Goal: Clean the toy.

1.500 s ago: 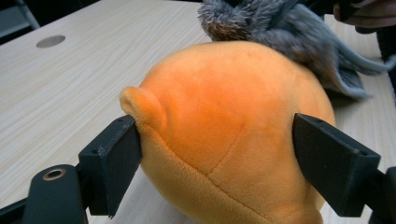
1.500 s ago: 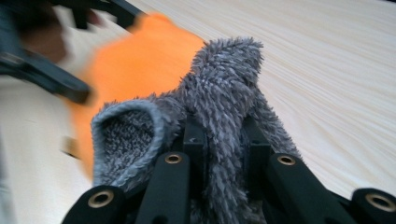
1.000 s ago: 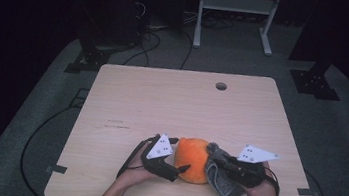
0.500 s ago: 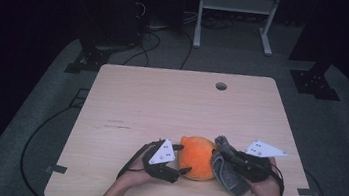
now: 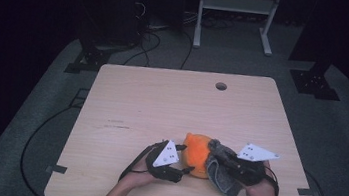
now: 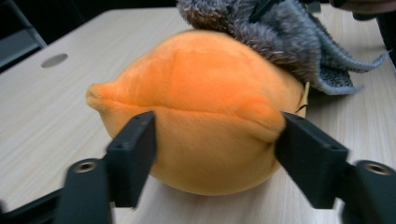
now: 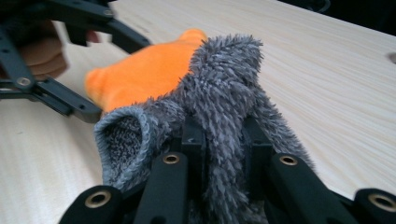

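Orange plush toy [image 6: 201,116], soft and light: the left gripper [image 6: 217,154] has just been closing onto its sides. The right gripper [image 7: 224,140] pinches a fuzzy grey sock [image 7: 224,84], probably limp.

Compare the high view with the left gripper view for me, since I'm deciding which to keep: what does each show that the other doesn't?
High view alone: the whole table, its round hole, the floor cables, both hands and the right claw shut on the grey fuzzy cloth.
Left gripper view alone: the left claw closing, its pads against the orange plush's sides, and the plush's seam.
Both: orange plush on the table, grey cloth draped against it.
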A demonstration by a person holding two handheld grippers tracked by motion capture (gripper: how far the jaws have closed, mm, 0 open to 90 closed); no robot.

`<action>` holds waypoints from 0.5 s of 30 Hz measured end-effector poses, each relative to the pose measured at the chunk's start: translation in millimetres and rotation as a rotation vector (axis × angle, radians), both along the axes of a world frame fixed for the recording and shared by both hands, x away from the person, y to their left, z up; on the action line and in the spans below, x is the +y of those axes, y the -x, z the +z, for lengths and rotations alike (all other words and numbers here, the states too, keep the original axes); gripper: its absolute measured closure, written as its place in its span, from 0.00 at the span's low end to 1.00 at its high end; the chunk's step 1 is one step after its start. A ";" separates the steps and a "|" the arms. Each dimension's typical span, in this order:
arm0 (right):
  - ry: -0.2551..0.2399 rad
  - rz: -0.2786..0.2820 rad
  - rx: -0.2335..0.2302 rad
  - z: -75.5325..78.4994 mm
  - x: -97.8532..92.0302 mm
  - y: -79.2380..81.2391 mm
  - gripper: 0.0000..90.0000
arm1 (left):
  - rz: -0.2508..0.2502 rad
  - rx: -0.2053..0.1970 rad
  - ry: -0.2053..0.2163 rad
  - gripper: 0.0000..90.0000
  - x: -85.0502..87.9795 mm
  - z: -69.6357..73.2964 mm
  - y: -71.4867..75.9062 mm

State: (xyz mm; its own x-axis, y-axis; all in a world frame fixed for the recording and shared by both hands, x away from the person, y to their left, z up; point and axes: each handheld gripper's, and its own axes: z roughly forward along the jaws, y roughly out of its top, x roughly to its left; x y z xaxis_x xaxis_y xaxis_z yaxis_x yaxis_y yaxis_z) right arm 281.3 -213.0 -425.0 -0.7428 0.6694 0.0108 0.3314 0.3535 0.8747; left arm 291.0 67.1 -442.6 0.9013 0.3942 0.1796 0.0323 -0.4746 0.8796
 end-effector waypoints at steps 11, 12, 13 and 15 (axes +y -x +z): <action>0.039 0.090 -0.065 9.7 25.9 20.1 0.83 | 0.001 -0.007 0.004 0.40 -6.7 2.3 2.3; 0.049 0.081 -0.065 9.3 23.3 18.1 0.83 | 0.002 -0.002 0.006 0.40 -6.3 1.9 1.8; 0.065 0.063 -0.068 9.2 19.9 16.0 0.83 | -0.002 0.009 0.007 0.40 -6.0 1.4 1.2; 0.072 0.032 -0.053 7.7 11.1 10.8 0.83 | -0.015 0.028 0.010 0.40 -6.0 0.8 0.7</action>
